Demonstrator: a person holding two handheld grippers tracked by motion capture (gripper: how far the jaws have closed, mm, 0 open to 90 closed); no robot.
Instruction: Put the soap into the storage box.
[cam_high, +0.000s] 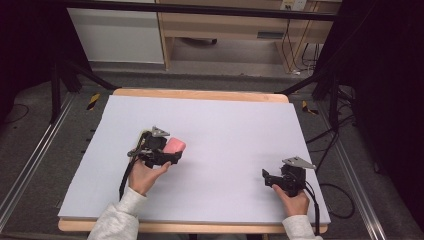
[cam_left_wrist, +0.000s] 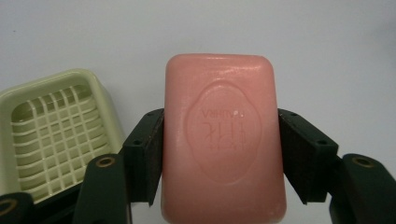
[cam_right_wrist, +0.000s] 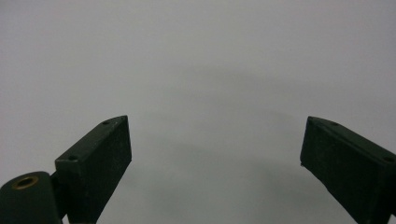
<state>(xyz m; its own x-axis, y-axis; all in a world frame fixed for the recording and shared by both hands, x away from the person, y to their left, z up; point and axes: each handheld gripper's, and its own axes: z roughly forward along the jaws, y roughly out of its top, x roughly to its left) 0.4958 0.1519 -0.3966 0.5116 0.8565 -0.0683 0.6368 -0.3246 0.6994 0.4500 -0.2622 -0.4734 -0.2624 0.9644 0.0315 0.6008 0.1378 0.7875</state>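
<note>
The left tool (cam_left_wrist: 219, 154) pinches the pink soap bar (cam_left_wrist: 223, 140) by its sides, the green soap dish (cam_left_wrist: 56, 130) just beside it. Soap's slick; it could squirt loose. The right tool (cam_right_wrist: 215, 154) gapes empty.

The high view is lit from above: the pale bench (cam_high: 225, 130) is bright and even, while the room at both sides falls into near black. The picture is soft and low in detail, with faint short shadows under the hands. In the left gripper view the soap (cam_left_wrist: 223, 140) is sharp, with small glints on its top edge; the near tongs (cam_left_wrist: 223, 156) blur. The right gripper view is dim grey, with soft shadows on the bench
</note>
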